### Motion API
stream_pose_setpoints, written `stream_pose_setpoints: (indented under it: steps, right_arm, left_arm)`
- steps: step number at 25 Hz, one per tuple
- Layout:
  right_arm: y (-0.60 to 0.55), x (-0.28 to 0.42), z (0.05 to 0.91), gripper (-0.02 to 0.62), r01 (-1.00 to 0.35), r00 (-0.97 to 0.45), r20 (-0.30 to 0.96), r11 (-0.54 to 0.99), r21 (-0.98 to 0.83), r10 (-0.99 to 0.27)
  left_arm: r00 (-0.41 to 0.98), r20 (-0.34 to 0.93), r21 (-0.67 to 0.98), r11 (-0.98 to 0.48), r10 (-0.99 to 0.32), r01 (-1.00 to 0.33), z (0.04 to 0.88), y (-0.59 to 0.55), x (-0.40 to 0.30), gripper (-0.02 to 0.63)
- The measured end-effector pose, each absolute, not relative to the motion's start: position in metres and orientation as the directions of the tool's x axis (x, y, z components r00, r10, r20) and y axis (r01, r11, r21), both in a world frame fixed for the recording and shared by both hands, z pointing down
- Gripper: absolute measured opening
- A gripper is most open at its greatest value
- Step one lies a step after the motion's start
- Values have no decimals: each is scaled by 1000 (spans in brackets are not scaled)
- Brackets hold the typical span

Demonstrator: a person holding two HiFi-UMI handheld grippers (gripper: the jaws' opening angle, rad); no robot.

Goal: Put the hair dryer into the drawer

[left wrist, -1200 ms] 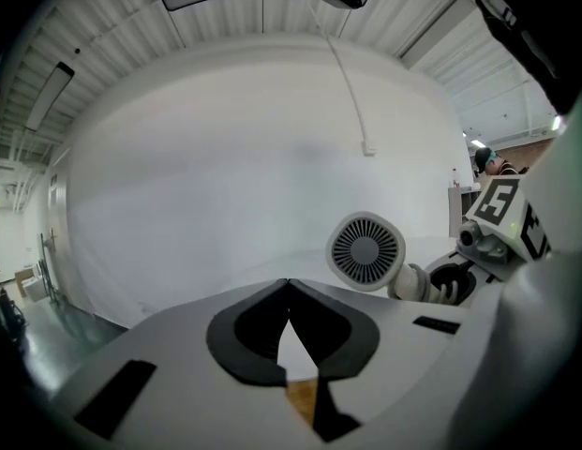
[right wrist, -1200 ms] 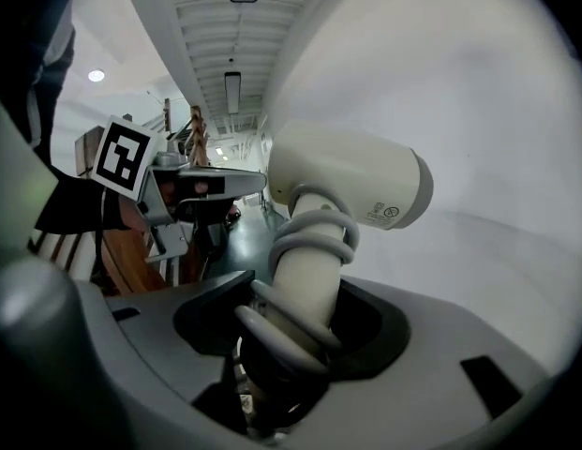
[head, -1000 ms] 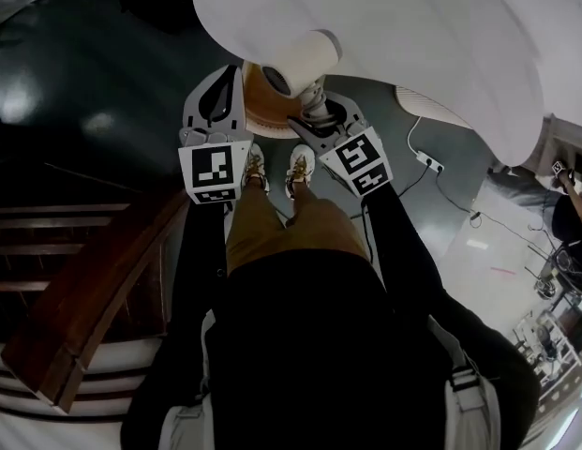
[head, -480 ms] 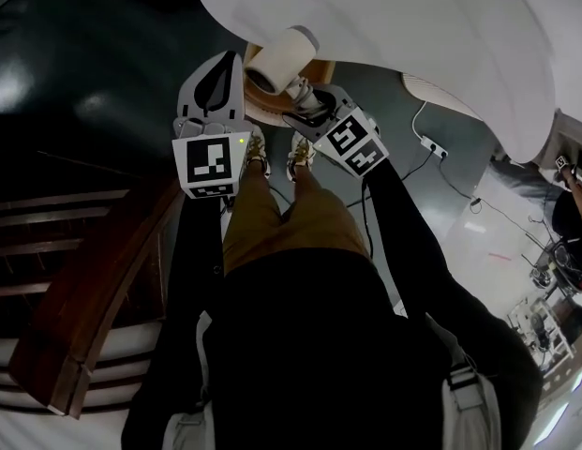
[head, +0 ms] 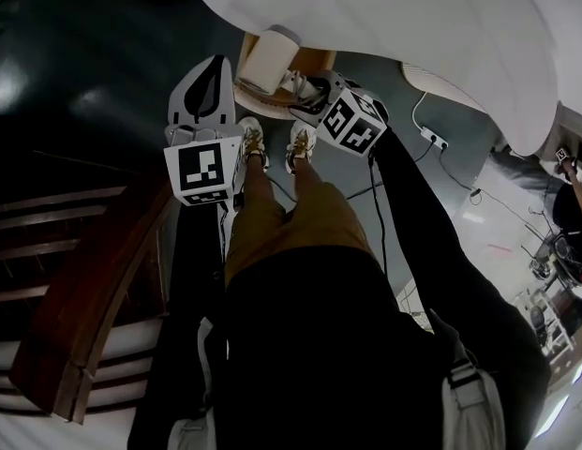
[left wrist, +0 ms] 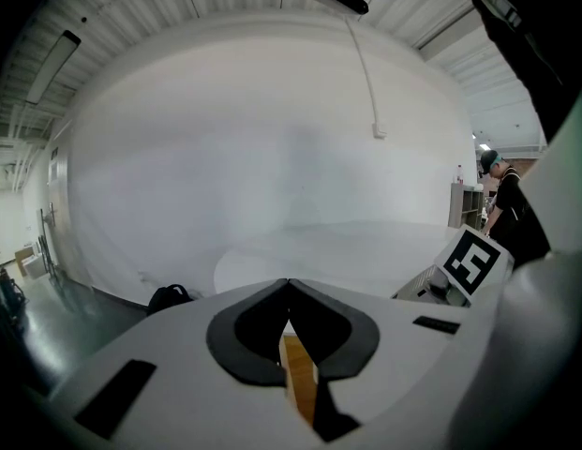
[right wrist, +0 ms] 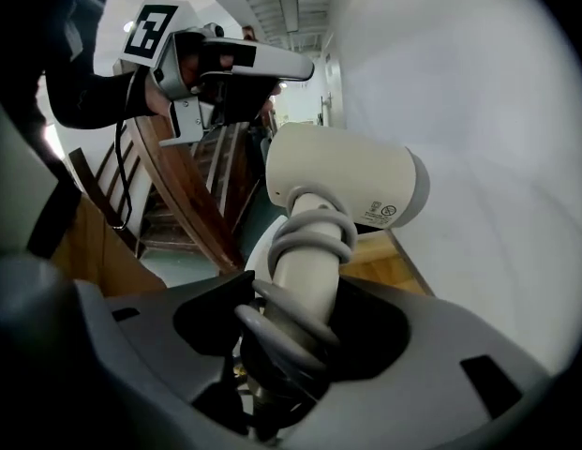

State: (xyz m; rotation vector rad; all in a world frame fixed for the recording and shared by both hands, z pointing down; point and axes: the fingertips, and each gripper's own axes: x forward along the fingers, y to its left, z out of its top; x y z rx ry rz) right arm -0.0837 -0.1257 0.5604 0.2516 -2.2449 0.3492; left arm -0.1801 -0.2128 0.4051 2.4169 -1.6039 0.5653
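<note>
The cream hair dryer (head: pixel 265 59) hangs under the rim of the white round table (head: pixel 412 26), its barrel tipped toward the left. My right gripper (head: pixel 305 87) is shut on its handle. In the right gripper view the hair dryer (right wrist: pixel 347 181) stands up from the jaws, its grey cord coiled round the handle (right wrist: pixel 305 251). A light wooden surface (head: pixel 314 62), which could be the drawer, lies just behind it. My left gripper (head: pixel 214 68) hovers close to the left of the dryer, shut and holding nothing; its closed tips (left wrist: pixel 289 287) show a strip of that wood behind them.
A dark wooden stair rail (head: pixel 94 289) and steps run along the left. My own shoes (head: pixel 272 143) stand on the dark floor below the grippers. A white power strip (head: pixel 429 137) with its cable lies on the floor at right. Another person (head: pixel 567 195) stands far right.
My right gripper has sunk and rolled, carrying the hair dryer leftward so its barrel now points more to the left. The left gripper has drifted a little to the left.
</note>
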Motion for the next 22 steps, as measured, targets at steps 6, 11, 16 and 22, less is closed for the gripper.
stream_pose_setpoints:
  steps: [6, 11, 16, 22]
  right_arm:
    - [-127, -85, 563, 250, -154, -589, 808, 981, -114, 1]
    - [-116, -83, 581, 250, -80, -514, 854, 987, -138, 78]
    - [-118, -74, 606, 252, -120, -439, 893, 979, -164, 96]
    - [-126, -66, 628, 252, -211, -326, 940, 962, -176, 101]
  left_arm:
    - [346, 406, -51, -398, -846, -916, 404, -204, -180, 15]
    - [341, 410, -45, -392, -846, -919, 407, -199, -187, 14]
    - [345, 414, -34, -393, -842, -919, 411, -196, -189, 15]
    - [357, 419, -14, -399, -835, -917, 417, -189, -193, 15]
